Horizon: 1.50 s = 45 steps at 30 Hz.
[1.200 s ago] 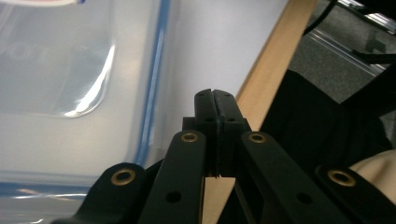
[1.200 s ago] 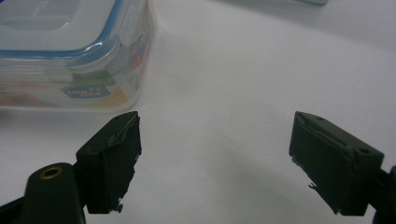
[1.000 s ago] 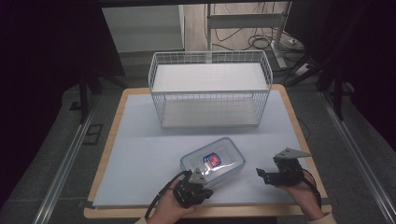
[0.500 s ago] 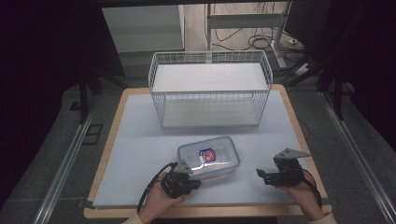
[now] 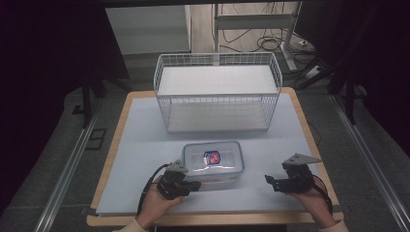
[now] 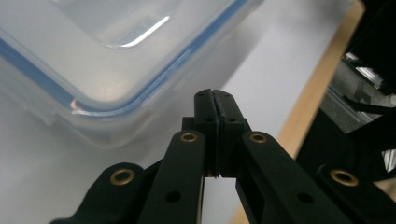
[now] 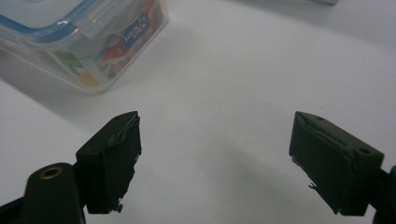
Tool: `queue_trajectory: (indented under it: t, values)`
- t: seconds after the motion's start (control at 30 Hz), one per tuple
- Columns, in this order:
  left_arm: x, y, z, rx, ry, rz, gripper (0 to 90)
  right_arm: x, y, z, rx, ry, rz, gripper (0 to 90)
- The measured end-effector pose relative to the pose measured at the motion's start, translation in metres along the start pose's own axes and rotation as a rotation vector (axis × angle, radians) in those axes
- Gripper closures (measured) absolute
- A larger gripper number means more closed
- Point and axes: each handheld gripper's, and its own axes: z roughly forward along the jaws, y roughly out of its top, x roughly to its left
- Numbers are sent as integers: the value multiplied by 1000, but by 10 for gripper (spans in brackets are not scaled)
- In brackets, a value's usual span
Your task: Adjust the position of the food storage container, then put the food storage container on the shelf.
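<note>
Lying near the front edge of the pale blue table mat (image 5: 145, 145), in front of the white wire basket (image 5: 217, 94), a clear rectangular plastic box with blue-rimmed lid (image 5: 212, 162) is recorded; left gripper (image 5: 196, 185) clenched empty just beside its front left corner, right gripper (image 5: 267, 180) released, well apart

White wire basket (image 5: 217, 92) stands at the far side of the tabletop (image 5: 145, 145), well beyond both sets of jaws, upright, nothing in it. Pale mat covers the tabletop, wooden edge showing round it. Cables (image 5: 270, 41) lie on the floor behind the basket.
</note>
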Motion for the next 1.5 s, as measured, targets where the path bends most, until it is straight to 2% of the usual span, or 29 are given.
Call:
queue_trajectory:
  t: [0.13,0.17,0.2,0.23,0.27,0.37,0.4,0.43,0.47,0.5,0.53,0.57,0.6,0.63,0.67,0.7,0.73,0.8,0.83,0.87,0.93,0.97,1.0,1.03,1.1,1.13,1.3,1.37,1.5]
  values:
    - [-2,-1,-23,-69,27,-11,894,-1,1,-2,-16,13,9,166]
    - [-2,-1,-23,-69,27,-11,893,-1,1,-2,-16,13,9,166]
    - [3,1,-33,-101,48,-24,891,-3,1,-2,-17,13,13,166]
    - [3,1,-33,-101,48,-24,890,-3,1,-2,-17,13,13,166]
    - [11,3,-43,-135,70,-44,889,-3,1,-1,-14,15,15,166]
    - [18,5,-50,-157,88,-60,882,-3,1,-1,-16,17,15,166]
    - [29,5,-55,-176,114,-92,880,-3,2,-1,-15,18,14,166]
    - [29,5,-55,-176,114,-92,878,-3,2,0,-17,23,13,166]
    - [38,5,-57,-186,127,-115,875,-3,3,1,-18,25,12,166]
    - [38,5,-57,-186,127,-115,867,-3,3,1,-19,29,12,166]
    - [47,3,-58,-197,151,-144,854,-2,3,2,-20,38,11,166]
    - [47,3,-58,-197,151,-144,843,-2,3,3,-21,48,14,166]
    - [52,1,-58,-209,158,-177,821,-2,3,3,-22,53,13,166]
    - [53,1,-57,-213,159,-190,765,-2,3,2,-24,62,13,166]
    - [54,1,-57,-214,177,-203,668,-2,4,2,-31,71,16,166]
    - [54,1,-57,-214,177,-203,567,-2,4,2,-31,71,16,166]
    - [55,1,-57,-219,192,-220,486,-2,6,2,-46,95,32,166]
    - [58,2,-58,-221,167,-244,370,-3,11,3,-66,134,44,160]
    - [58,2,-58,-221,167,-244,317,-3,11,3,-66,134,44,160]
    - [59,3,-57,-215,152,-247,274,-3,16,4,-80,170,61,138]
    - [59,4,-57,-218,145,-246,253,-3,19,5,-77,183,76,125]
    - [61,5,-56,-219,119,-251,224,-2,26,7,-82,218,99,118]
    - [61,6,-55,-217,116,-254,206,-1,28,7,-85,228,102,115]
    - [61,6,-55,-217,116,-254,194,-1,28,7,-85,228,102,115]
    - [63,7,-51,-210,106,-260,177,1,37,8,-86,265,116,100]
    - [66,9,-45,-193,82,-281,170,2,40,10,-78,281,117,99]
    - [69,13,-37,-181,61,-301,161,3,47,19,-52,312,132,96]
    - [73,15,-32,-170,43,-310,160,6,55,27,-52,362,145,93]
    - [79,17,-26,-149,29,-323,147,9,62,35,-47,369,145,88]
